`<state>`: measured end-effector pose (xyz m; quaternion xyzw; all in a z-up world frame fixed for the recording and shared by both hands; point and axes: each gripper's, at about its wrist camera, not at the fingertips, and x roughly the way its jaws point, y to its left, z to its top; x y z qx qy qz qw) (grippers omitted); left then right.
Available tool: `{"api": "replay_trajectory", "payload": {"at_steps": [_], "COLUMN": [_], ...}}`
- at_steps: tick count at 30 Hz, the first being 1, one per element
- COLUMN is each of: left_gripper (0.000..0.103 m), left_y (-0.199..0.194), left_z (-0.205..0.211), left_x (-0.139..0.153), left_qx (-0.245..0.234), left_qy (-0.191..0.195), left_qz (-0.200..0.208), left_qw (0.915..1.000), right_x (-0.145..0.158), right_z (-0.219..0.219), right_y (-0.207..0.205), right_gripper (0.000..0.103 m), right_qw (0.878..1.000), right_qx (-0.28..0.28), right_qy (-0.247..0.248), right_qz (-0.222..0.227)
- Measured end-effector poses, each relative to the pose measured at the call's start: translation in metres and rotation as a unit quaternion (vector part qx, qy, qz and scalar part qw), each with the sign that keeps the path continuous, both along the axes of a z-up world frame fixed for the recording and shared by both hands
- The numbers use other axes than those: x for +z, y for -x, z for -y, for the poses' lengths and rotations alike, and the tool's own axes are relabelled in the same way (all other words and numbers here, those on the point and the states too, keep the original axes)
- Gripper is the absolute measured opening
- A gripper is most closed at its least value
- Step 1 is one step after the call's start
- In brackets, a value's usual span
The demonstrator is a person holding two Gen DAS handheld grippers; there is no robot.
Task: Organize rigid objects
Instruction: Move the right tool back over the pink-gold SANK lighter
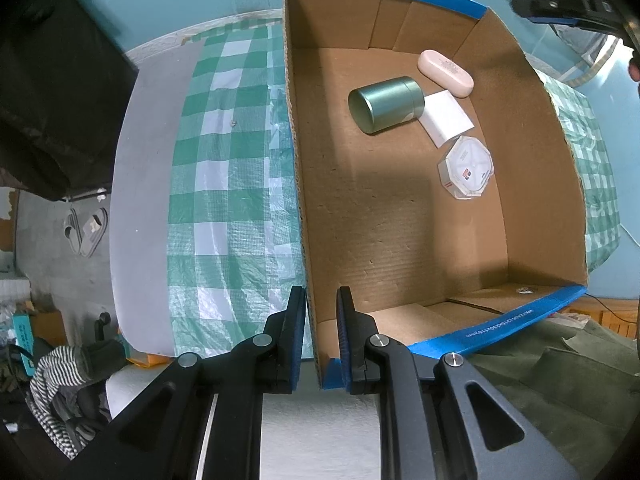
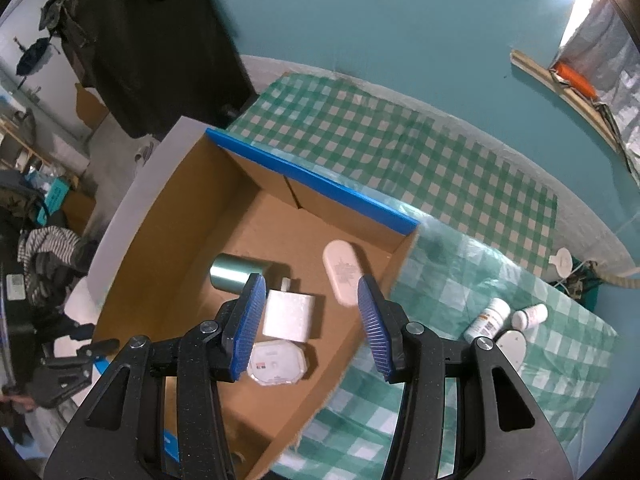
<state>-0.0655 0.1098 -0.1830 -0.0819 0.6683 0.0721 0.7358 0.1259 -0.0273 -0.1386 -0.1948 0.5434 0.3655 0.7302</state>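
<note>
Bottles (image 2: 508, 318), two lying side by side on the checked table (image 2: 440, 168) with long axes pointing up-right, sit right of the empty, parted right hand-held gripper (image 2: 310, 328), while the left hand-held gripper (image 1: 320, 336), seemingly clenched on the box (image 1: 298, 184) wall, is farther.

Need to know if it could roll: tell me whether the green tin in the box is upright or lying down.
Lying down: the green tin rests on its side on the cardboard box floor, round end facing sideways.
</note>
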Motion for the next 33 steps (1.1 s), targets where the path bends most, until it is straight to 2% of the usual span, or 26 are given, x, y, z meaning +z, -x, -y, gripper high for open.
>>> {"api": "replay_trajectory", "payload": {"at_steps": [8,18,26,33], "left_gripper": [0.015,0.015,0.015,0.015], "left_y": [0.001,0.003,0.004,0.004], "left_z": [0.002,0.002,0.003,0.004], "left_x": [0.001,0.001,0.001,0.001], "left_qx": [-0.002,-0.004,-0.008,-0.008], "left_qy": [-0.001,-0.002,-0.005,-0.005], "left_qz": [0.000,0.000,-0.002,-0.001], "left_qw": [1.0000,1.0000,1.0000,1.0000], "right_x": [0.011,0.009,-0.016,-0.049], "right_z": [0.034,0.087,0.135,0.170], "right_y": [0.002,0.003,0.001,0.003], "right_gripper": [0.049,0.049,0.049,0.049], "right_qw": [1.000,0.998,0.995,0.991], "right_qx": [-0.019,-0.054,-0.092,-0.108], "right_qy": [0.004,0.023,0.043,0.064], "right_qz": [0.004,0.005,-0.011,-0.040]}}
